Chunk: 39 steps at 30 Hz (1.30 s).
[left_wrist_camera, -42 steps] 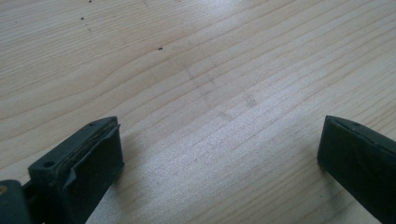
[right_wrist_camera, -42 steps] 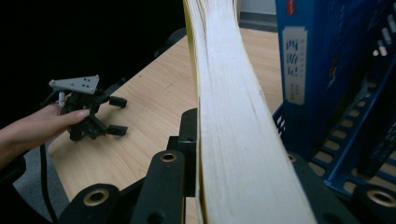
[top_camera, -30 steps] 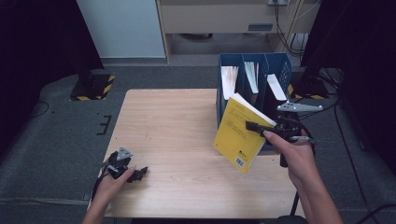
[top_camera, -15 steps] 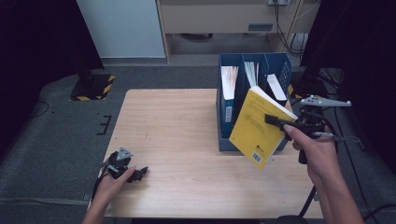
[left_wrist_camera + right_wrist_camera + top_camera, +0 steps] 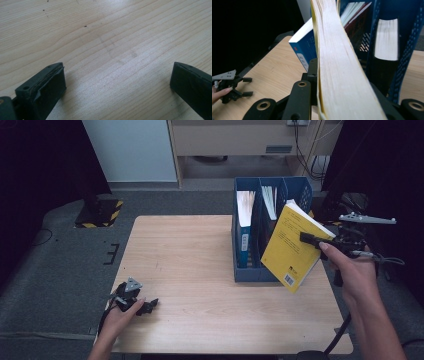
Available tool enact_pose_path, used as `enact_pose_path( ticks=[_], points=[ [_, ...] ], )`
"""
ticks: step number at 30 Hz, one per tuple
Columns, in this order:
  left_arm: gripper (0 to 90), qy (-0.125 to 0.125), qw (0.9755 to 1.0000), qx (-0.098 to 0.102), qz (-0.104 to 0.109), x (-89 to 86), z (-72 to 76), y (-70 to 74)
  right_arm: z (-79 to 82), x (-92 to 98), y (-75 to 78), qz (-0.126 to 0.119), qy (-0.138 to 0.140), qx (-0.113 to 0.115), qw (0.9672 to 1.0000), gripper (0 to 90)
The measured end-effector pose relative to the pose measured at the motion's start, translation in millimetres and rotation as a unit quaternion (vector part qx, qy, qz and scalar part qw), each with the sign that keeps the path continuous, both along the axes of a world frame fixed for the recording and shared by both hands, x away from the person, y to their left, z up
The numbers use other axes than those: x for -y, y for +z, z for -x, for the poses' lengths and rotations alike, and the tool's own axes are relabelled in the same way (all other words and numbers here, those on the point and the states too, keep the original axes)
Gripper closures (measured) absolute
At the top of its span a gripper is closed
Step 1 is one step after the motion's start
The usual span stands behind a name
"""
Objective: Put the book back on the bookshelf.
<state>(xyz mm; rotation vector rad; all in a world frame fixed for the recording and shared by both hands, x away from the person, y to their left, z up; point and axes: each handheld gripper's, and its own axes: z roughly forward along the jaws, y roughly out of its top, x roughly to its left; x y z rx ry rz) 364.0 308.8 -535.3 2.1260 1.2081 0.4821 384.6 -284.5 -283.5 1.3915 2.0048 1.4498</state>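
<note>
High view: wooden table (image 5: 190, 255), grey floor (image 5: 60, 255).

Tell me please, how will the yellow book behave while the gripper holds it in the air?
The yellow book is thick, so it is probably rather heavy. The right gripper clamps it at one edge only, and it hangs tilted, so it may swing or slip. Its soft cover and many pages could bend or fan open a little when it is pushed into the blue file holder.

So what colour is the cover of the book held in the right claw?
Yellow cover, clearest in the high view.
</note>
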Motion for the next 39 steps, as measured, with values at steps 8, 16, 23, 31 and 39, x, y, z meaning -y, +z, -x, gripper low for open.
enact_pose_path(
  ticks=[8,16,23,31,39],
  points=[
    [0.0,-0.001,1.0000,0.000,-0.001,0.2,0.0,0.0,-11.7,5.9,-2.6,0.023,-0.026,-0.012,0.9993,74.9],
    [0.0,-0.001,1.0000,0.001,0.000,0.2,0.1,0.0,-30.1,5.2,-2.6,0.043,-0.046,-0.019,0.9979,74.9],
    [0.0,-0.001,1.0000,0.000,0.000,0.4,0.0,-0.1,-39.0,4.1,-1.9,0.056,-0.057,-0.020,0.9966,74.9],
    [0.0,-0.001,1.0000,0.001,0.000,0.4,0.1,-0.1,-46.0,2.8,1.4,0.055,-0.063,-0.017,0.9963,74.9],
    [0.0,0.002,1.0000,0.002,0.004,1.0,0.2,-0.5,-56.8,-1.0,0.3,0.053,-0.076,-0.018,0.9955,74.9]
  ],
)
